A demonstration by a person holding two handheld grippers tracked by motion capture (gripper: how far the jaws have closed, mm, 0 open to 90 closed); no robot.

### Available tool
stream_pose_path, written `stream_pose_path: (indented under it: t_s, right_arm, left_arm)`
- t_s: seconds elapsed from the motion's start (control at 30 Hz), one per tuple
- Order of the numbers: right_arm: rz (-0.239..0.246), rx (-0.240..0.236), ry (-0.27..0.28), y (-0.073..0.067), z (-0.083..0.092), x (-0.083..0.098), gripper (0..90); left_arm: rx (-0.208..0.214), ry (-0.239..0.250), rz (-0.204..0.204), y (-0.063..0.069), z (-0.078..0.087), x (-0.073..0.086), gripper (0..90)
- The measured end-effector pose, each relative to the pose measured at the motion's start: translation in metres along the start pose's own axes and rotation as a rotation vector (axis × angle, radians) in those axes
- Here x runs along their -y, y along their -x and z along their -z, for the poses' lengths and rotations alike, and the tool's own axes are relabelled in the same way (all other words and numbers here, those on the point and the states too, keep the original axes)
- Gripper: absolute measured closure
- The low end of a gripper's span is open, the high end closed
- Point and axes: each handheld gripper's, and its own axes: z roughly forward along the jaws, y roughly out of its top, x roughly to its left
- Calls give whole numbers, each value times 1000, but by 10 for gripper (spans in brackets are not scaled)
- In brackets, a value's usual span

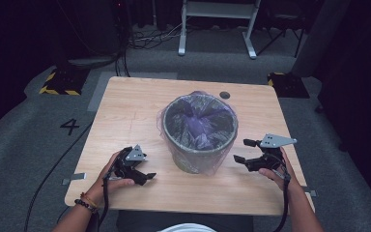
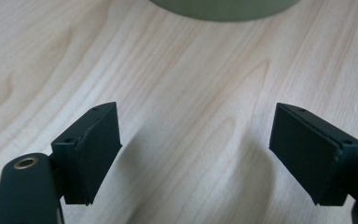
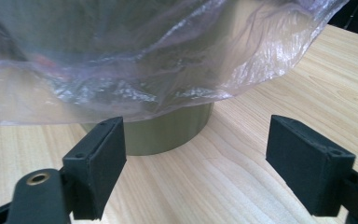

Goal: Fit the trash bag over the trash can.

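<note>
1. Bin bag [image 1: 199, 122] is the thing to watch: thin purple plastic lining the waste bin [image 1: 193, 162] mid-table, its loose edge folded out over the rim.
2. Right gripper [image 1: 245, 151] hangs with jaws spread wide and nothing between them, just beside the bin's right flank and pointing in at it.
3. In the right gripper view the plastic skirt [image 3: 135, 88] drapes directly ahead of and above the jaws, so this looks the nearer hand.
4. Left gripper [image 1: 149, 177] is likewise agape and empty, low over the table [image 1: 125, 96], angled along the bin's foot rather than at the bag.
5. Its own view catches the bin's base [image 2: 223, 9] farther ahead.
</note>
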Motion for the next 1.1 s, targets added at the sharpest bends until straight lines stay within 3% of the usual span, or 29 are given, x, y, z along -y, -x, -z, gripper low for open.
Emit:
stream_pose_path:
  t_s: [0.37, 1.1]
  right_arm:
    - [31, 35, 96, -17, 18, -18, 192]
    - [106, 57, 162, -28, 31, -55, 202]
  left_arm:
    - [0, 26, 17, 0, -1, 9, 152]
    - [2, 27, 14, -1, -2, 8, 149]
